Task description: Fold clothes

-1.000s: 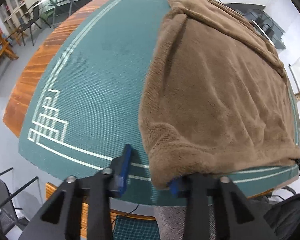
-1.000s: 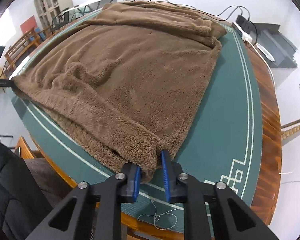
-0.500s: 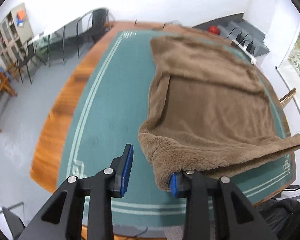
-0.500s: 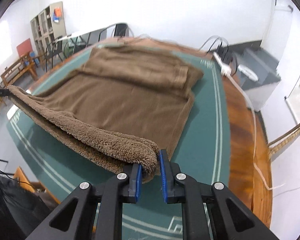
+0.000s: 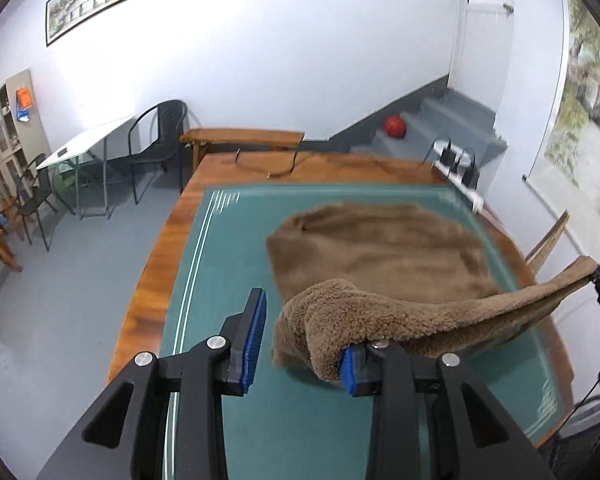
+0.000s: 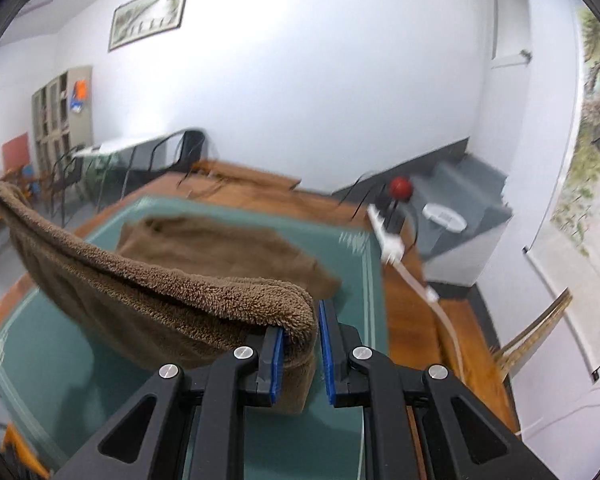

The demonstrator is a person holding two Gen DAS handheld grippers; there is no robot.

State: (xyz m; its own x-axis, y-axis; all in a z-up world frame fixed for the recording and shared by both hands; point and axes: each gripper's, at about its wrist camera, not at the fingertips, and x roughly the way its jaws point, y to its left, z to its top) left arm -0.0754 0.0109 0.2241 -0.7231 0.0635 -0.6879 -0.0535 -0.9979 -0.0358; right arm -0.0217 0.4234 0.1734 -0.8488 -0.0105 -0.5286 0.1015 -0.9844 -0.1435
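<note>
Hand-held gripper pair, right clamped on brown garment, left seemingly only hooking it, has been raised off table; fold-over begun.

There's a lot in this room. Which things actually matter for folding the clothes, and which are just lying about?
Part of the job:
- brown fleece garment
- left gripper
- right gripper
- green mat it lies on

Just lying about:
- red ball on the steps
- white power strip
- black chair
- framed picture
</note>
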